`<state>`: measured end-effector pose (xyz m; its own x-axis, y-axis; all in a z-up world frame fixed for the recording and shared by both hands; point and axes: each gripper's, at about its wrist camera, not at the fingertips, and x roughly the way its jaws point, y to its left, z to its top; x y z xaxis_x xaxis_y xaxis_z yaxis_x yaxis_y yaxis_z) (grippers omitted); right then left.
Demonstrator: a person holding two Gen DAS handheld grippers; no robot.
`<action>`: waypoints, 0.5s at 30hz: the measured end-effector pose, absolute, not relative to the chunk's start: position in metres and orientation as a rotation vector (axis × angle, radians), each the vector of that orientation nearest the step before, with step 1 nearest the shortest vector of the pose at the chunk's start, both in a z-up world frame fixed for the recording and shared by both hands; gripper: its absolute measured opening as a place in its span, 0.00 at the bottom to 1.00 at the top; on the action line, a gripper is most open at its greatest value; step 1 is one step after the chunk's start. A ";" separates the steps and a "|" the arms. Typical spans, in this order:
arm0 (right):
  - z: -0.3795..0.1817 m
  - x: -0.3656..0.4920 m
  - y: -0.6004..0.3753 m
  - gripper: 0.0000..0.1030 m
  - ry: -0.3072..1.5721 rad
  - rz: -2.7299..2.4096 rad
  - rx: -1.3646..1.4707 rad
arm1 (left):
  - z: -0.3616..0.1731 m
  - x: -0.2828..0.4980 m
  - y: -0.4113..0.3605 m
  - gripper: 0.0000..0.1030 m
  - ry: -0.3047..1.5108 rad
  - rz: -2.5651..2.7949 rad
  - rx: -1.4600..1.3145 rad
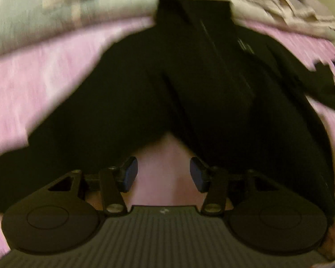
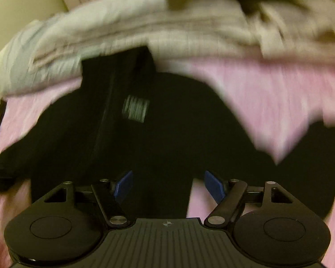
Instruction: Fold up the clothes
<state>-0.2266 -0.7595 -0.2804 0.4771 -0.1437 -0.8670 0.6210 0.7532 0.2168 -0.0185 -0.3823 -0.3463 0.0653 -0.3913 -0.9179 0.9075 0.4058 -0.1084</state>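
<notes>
My left claw (image 1: 163,174) stands wide open near the bottom centre of its frame, with nothing held; bare pink sheet (image 1: 44,82) shows between its two blue pads (image 1: 131,173). Just above the pads lies the black jacket (image 1: 189,93), spread across the middle of the frame over the pink sheet, its collar end pointing to the top centre and its sleeves running down toward lower left and lower right. A rumpled pile of pale bedding (image 1: 55,4) fills the top of the frame, and the collar end reaches up against it.

My right claw (image 2: 168,186) is also spread wide with nothing between its blue pads (image 2: 214,186). Below it, the black jacket (image 2: 127,138) covers the centre and lower left of the frame; its lower edge runs under the gap between the pads, with pink sheet (image 2: 268,93) showing by the right pad. A small striped label (image 2: 135,108) sits on the jacket left of centre. Pale bedding (image 2: 145,29) crosses the top. Both views are blurred. I see no containers.
</notes>
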 end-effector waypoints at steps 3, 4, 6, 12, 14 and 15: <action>-0.297 -0.263 -0.710 0.72 1.075 -0.503 0.638 | -0.353 -0.055 -0.351 0.46 1.204 -1.100 0.577; -0.303 -0.275 -0.697 0.72 1.101 -0.513 0.692 | -0.355 -0.065 -0.345 0.46 1.214 -1.105 0.591; -0.314 -0.288 -0.675 0.72 1.114 -0.519 0.749 | -0.357 -0.078 -0.333 0.46 1.230 -1.108 0.591; -0.340 -0.313 -0.635 0.58 1.081 -0.569 0.908 | -0.357 -0.085 -0.318 0.46 1.225 -1.142 0.569; -0.340 -0.317 -0.640 0.07 1.055 -0.567 0.941 | -0.356 -0.085 -0.313 0.46 1.219 -1.159 0.566; -0.338 -0.320 -0.644 0.07 1.044 -0.562 0.963 | -0.354 -0.087 -0.311 0.46 1.217 -1.173 0.571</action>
<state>-0.3202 -0.6444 -0.3383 0.4234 0.0448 -0.9048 0.7797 0.4904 0.3892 -0.0868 -0.3114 -0.3544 -0.0876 -0.3782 -0.9216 0.9070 0.3523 -0.2308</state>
